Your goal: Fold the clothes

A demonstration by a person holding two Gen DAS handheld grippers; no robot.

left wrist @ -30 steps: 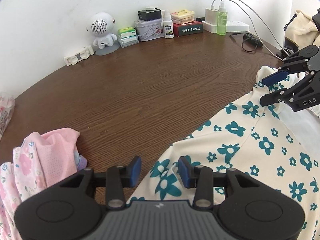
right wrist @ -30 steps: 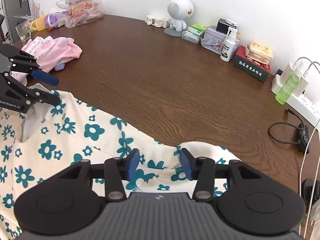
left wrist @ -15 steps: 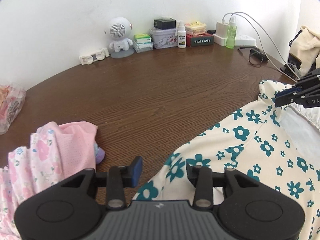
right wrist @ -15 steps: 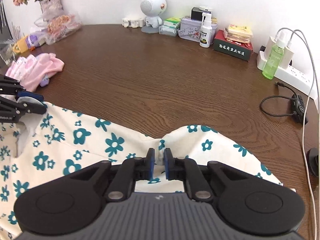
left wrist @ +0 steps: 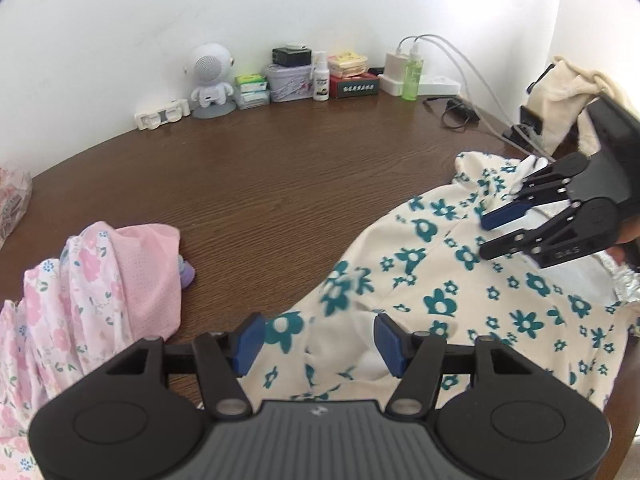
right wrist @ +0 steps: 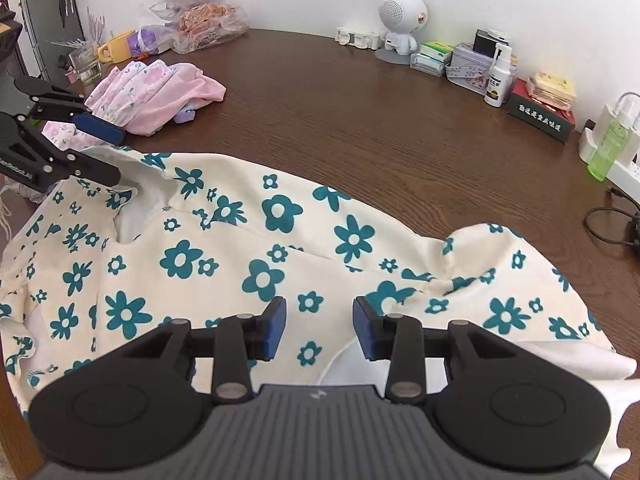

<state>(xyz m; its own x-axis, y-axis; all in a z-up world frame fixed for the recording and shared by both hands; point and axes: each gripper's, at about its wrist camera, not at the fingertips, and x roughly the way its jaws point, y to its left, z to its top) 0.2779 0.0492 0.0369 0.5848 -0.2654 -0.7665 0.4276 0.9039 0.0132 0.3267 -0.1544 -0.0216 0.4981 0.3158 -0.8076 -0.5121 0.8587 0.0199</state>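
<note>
A cream garment with teal flowers lies spread over the near part of the brown table. My right gripper hovers over its near edge. Its jaws are opening, the cloth lies below them, and the pads do not press on it. In the left wrist view my left gripper stands over the garment's left end with its jaws opening wide and nothing pinched. Each gripper shows in the other's view: the right gripper over the collar end, the left gripper by a turned-up white lining.
A heap of pink floral clothes lies left of the garment. Along the wall stand a white robot-shaped speaker, boxes, a spray bottle and a green bottle. Cables trail at the right. A yellow mug and bags stand far left.
The right gripper was shut on a fold of the garment half a second ago and has let it go. The left jaws have widened. The garment now lies flatter and more spread.
</note>
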